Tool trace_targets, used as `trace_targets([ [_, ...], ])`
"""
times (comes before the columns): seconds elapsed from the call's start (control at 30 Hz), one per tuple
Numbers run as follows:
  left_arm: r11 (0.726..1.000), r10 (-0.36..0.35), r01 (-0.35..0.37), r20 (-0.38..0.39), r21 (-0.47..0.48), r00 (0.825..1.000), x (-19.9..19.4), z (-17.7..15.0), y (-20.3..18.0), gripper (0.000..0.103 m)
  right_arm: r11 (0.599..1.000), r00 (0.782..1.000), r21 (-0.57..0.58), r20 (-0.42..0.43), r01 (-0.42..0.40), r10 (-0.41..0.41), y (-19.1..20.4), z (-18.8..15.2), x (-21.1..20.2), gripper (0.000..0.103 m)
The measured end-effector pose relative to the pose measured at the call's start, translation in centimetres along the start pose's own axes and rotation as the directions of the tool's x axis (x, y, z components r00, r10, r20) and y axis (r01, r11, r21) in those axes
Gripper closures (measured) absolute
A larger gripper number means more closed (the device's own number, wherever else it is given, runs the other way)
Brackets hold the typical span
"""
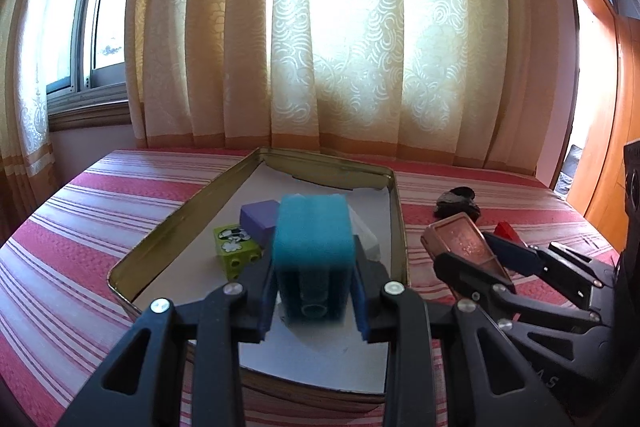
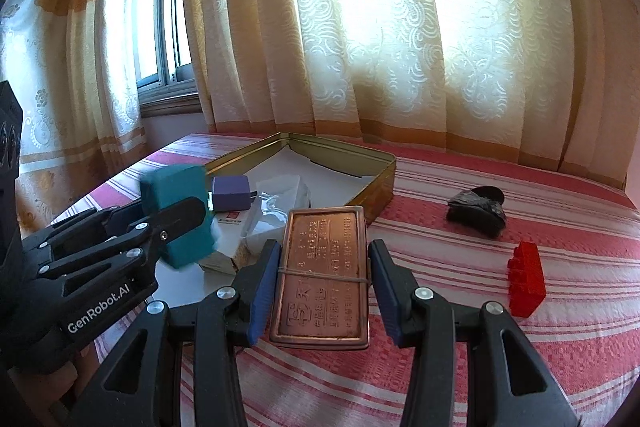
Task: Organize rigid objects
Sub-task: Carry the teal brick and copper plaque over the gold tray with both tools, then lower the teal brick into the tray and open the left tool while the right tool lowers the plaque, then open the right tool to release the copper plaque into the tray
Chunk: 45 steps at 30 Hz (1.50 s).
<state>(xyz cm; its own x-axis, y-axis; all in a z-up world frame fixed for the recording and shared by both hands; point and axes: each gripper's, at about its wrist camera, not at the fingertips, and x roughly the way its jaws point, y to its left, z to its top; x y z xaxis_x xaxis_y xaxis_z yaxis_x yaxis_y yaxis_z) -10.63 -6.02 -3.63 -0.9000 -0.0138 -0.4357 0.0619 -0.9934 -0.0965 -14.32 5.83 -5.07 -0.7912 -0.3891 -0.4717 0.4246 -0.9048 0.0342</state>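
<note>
Cream patterned curtains [image 1: 320,27] are seen behind a bed-like surface covered in a red and white striped cloth [image 1: 72,211].

From the left wrist view, one open gold tin [image 1: 192,211] lined with white paper is counted, its long axis running away from the camera. Inside it, one purple block [image 1: 258,221], one green block [image 1: 234,247] and one pale wrapped item [image 1: 366,235] are seen. One teal block [image 1: 314,251] is clamped between the blue pads of the left gripper [image 1: 314,303], held above the near part of the tin with its long axis pointing forward along the fingers. To the right, one copper-coloured flat tin [image 1: 464,243] is seen in the right gripper [image 1: 500,259], with one dark lumpy object [image 1: 458,205] on the cloth beyond it.

From the right wrist view, the copper-coloured flat tin [image 2: 324,275] is seen lying between the blue pads of the right gripper [image 2: 324,291], its long axis pointing away from the camera, one thin band crossing it; the left pad is against its edge, while whether the right pad touches cannot be told. It lies just right of the gold tin [image 2: 380,179]. One red toy brick [image 2: 526,285] and the dark lumpy object [image 2: 478,209] are seen on the cloth to the right, well apart. The left gripper [image 2: 176,223] is seen gripping the teal block [image 2: 180,215].
</note>
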Motion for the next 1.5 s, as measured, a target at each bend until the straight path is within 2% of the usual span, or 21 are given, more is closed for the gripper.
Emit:
trace_targets([
  [0.37,1.000,0.013,-0.013,-0.011,-0.005,1.000,0.6,0.3,1.3,0.072,0.999,1.000,-0.028,-0.006,-0.021,0.020,0.9,0.4,1.0,0.055],
  [0.67,0.995,0.090,-0.091,-0.011,-0.046,0.996,1.3,1.4,4.1,0.071,0.997,0.997,-0.056,-0.054,-0.055,0.052,2.0,2.6,4.6,0.055],
  [0.7,0.993,0.101,-0.102,-0.018,-0.057,0.995,1.5,1.4,4.5,0.065,0.996,0.996,-0.055,-0.065,-0.067,0.063,2.2,2.8,5.2,0.055],
  [0.73,0.992,0.108,-0.109,-0.022,-0.070,0.994,1.5,1.3,4.8,0.052,0.995,0.994,-0.054,-0.074,-0.083,0.079,2.3,3.0,5.6,0.055],
  [0.77,0.990,0.114,-0.115,-0.022,-0.083,0.993,1.6,1.3,5.0,0.046,0.993,0.992,-0.052,-0.072,-0.104,0.100,2.5,3.2,5.9,0.055],
  [0.87,0.983,0.140,-0.141,-0.017,-0.121,0.990,1.2,1.2,5.9,0.038,0.988,0.988,-0.062,-0.076,-0.140,0.135,3.3,4.1,6.9,0.053],
  [0.93,0.978,0.157,-0.156,-0.005,-0.137,0.988,0.7,1.2,6.5,0.018,0.986,0.986,-0.064,-0.071,-0.155,0.150,3.4,4.5,7.1,0.044],
  [1.0,0.974,0.182,-0.177,0.017,-0.143,0.983,0.1,1.3,6.9,0.006,0.986,0.985,-0.040,-0.053,-0.164,0.162,2.7,4.4,6.5,0.033],
  [1.07,0.972,0.189,-0.184,0.020,-0.144,0.982,0.0,1.3,7.0,0.004,0.985,0.984,-0.008,-0.033,-0.175,0.175,1.6,4.3,5.7,0.029],
  [1.17,0.975,0.179,-0.177,-0.001,-0.137,0.984,0.3,1.6,6.4,0.001,0.988,0.988,0.014,-0.016,-0.157,0.157,0.3,4.1,4.6,0.029],
  [1.37,0.990,0.110,-0.109,0.006,-0.085,0.994,-0.1,2.4,2.7,0.001,0.999,0.999,-0.004,-0.012,-0.045,0.045,-3.8,2.7,1.6,0.027],
  [1.5,0.999,0.039,-0.039,0.008,-0.015,0.999,0.0,3.0,-1.6,0.000,0.993,0.993,0.022,-0.041,0.115,-0.114,-9.1,1.3,0.2,0.027],
])
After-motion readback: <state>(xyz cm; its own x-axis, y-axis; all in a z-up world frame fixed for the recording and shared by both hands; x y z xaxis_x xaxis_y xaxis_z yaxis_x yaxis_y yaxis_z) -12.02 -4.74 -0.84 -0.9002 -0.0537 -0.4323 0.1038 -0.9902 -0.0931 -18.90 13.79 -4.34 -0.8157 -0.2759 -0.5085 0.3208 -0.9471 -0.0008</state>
